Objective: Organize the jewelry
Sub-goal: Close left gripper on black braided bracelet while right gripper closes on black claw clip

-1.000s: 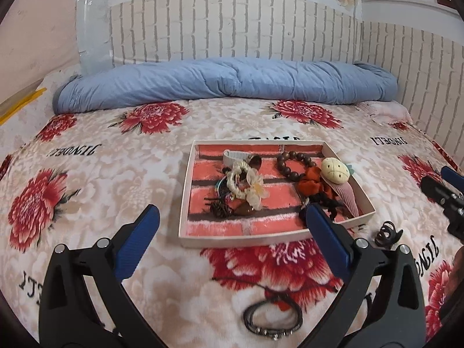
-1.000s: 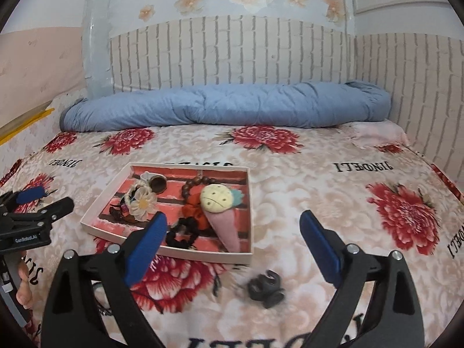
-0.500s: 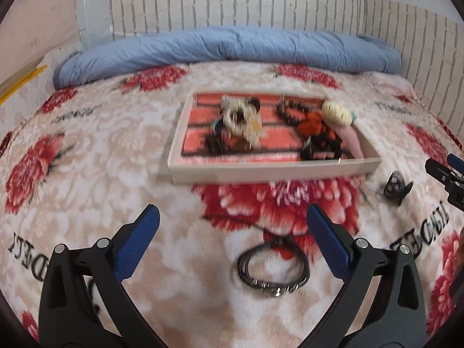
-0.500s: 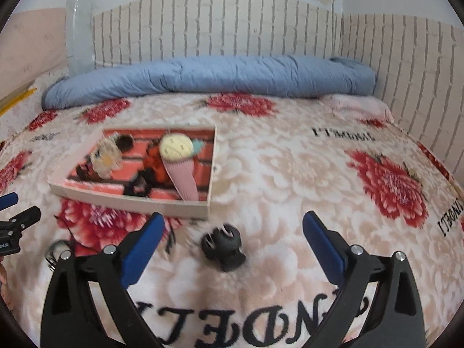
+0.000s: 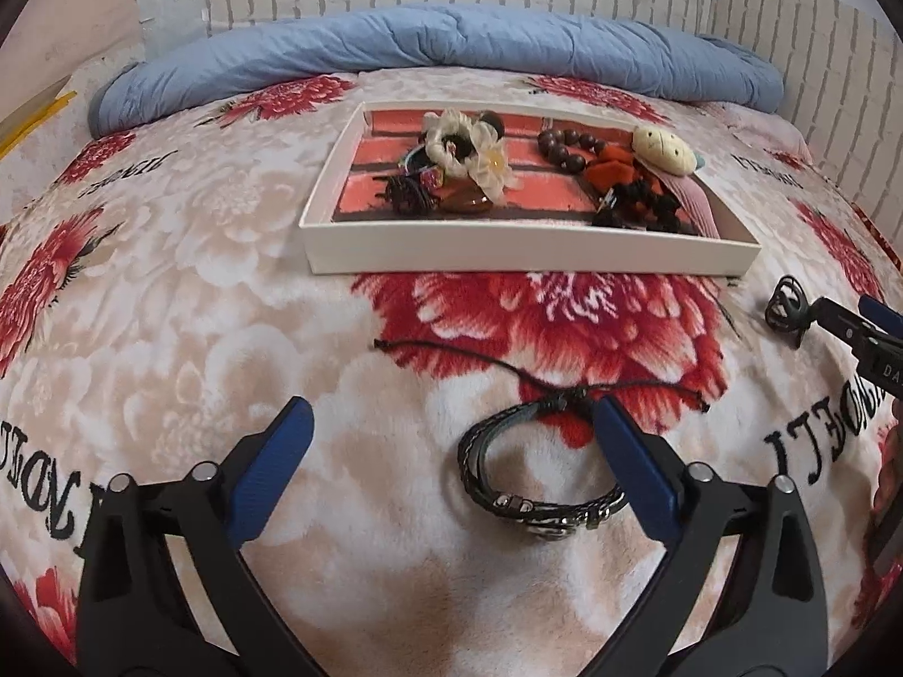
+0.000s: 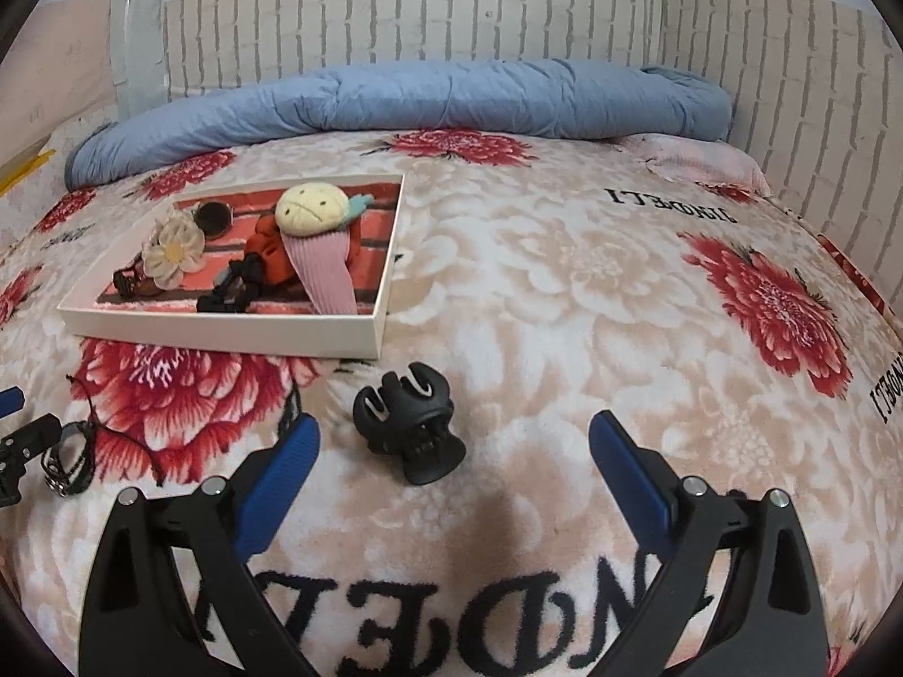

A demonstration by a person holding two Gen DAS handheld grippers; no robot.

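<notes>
Left wrist view: left tongs [image 5: 448, 429] spread wide, holding nothing, low over the bed [image 5: 169, 304].
Bracelet: dark braided bracelet [image 5: 536, 468] lies flat on the bed between the left tongs' pads, crowded toward the right pad [image 5: 635, 474]; its far-right arc looks touching or just under that pad, though contact cannot be confirmed.
Bracelet axis: loop is wider than deep, long axis running across the gap from pad to pad; thin black cord [image 5: 536, 381] trails beyond it, also crosswise.
Right wrist view: right tongs [image 6: 454, 454] also spread wide and empty.
Hair claw: black hair claw [image 6: 409, 431] sits on the bed just ahead of the right tongs, left of centre, nearer the left pad [image 6: 276, 477]; teeth point away, toward the tray.
Tray: white tray [image 5: 530, 256] with flower scrunchie, beads and a plush piece lies straight ahead of both tongs, beyond both loose items.
Nearer hand: left for the bracelet, right for the claw; each item is well apart from the other tongs.
Judgement: next grasp of the bracelet likely needs a small shift right, so that the band sits mid-gap before closing.
</notes>
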